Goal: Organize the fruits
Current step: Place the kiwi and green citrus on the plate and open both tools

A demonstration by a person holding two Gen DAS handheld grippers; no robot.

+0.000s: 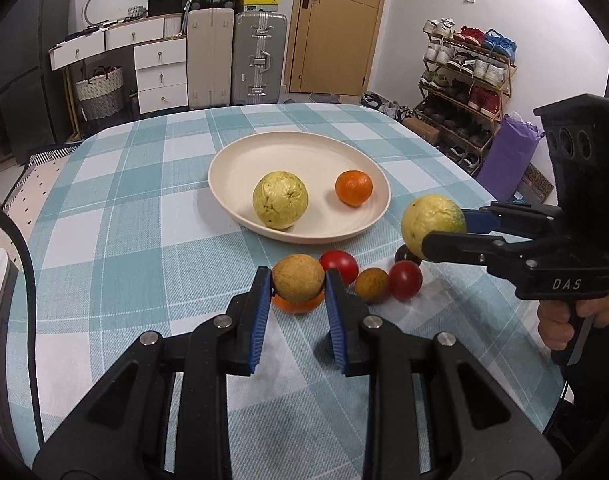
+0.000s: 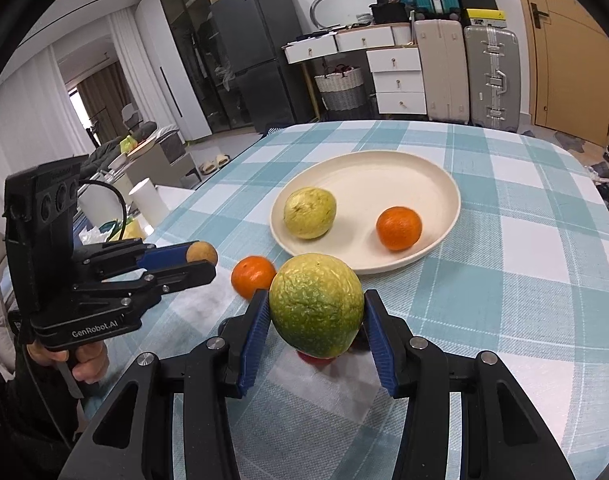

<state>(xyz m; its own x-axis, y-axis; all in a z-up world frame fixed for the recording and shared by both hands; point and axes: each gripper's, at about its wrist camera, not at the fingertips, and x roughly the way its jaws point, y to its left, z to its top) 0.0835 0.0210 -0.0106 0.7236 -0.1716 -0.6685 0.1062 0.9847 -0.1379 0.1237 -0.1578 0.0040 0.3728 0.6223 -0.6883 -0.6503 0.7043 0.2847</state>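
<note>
A small tan-brown round fruit is pinched between the blue pads of the left claw and is held clear of the checked desk, with an orange fruit seen just under it on the cloth. In the right wrist view the same orange fruit is seen lying on the desk, just short of the cream plate. A large green-yellow guava is clamped between the pads of the right claw, whose jaws are spread only as far as the fruit's width, and it is likewise carried above the cloth, near the plate's front rim. From the left wrist view the right claw is seen coming in from the right with that guava at its tip, a hand being wrapped around its handle.

On the plate two fruits are already set: a pale yellow guava to the left and a tangerine to the right, well apart from each other. On the desk, in front of the plate, three more small fruits are left in a loose row: a red one behind the held brown fruit, a second brown one beside it, and another red one touching that. A dark round thing under the held guava is only partly visible and cannot be identified
</note>
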